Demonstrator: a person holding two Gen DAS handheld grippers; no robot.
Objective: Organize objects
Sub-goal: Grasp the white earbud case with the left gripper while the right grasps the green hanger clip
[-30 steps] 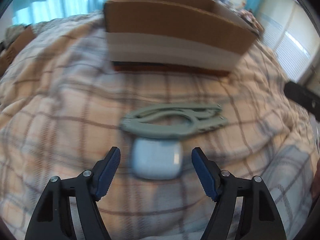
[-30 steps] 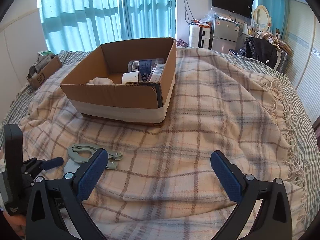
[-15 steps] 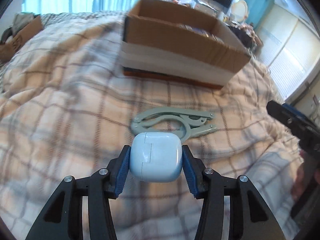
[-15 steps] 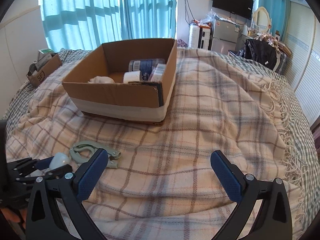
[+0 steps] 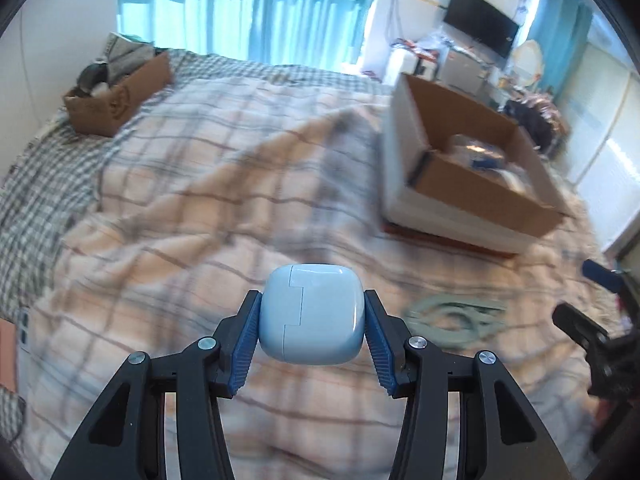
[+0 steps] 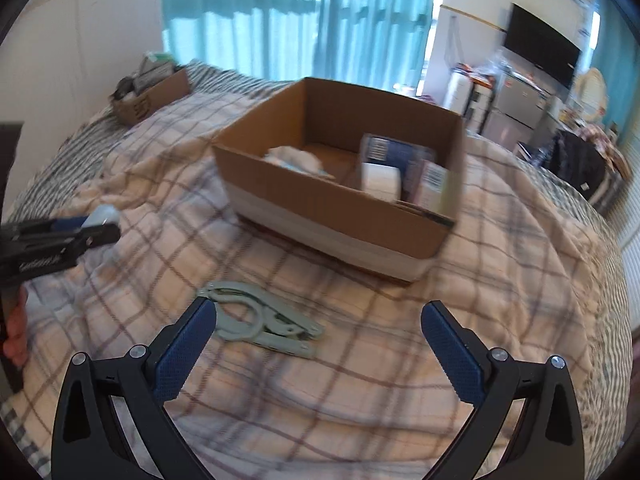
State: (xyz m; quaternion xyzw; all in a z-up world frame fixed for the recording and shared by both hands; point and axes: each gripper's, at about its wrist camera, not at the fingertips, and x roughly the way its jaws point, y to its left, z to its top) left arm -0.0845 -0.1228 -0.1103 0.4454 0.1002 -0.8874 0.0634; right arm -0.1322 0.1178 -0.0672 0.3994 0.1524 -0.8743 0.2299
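My left gripper [image 5: 312, 316] is shut on a pale blue earbud case [image 5: 312, 314] and holds it above the plaid blanket. The case also shows at the left of the right wrist view [image 6: 102, 216]. A grey-green folding hanger [image 6: 260, 324] lies flat on the blanket, just ahead of my right gripper [image 6: 318, 344], which is open and empty; it also shows in the left wrist view [image 5: 456, 318]. An open cardboard box [image 6: 332, 216] with several items inside stands beyond the hanger; it also shows at the right of the left wrist view [image 5: 476, 196].
A smaller cardboard box [image 5: 120, 92] with clutter sits at the far left of the bed. The plaid blanket [image 6: 500, 280] covers the bed. Curtains, a TV and shelves stand behind the bed.
My left gripper closed on the earbud case, lifted it off the blanket and swung left. My right gripper moved forward over the hanger.
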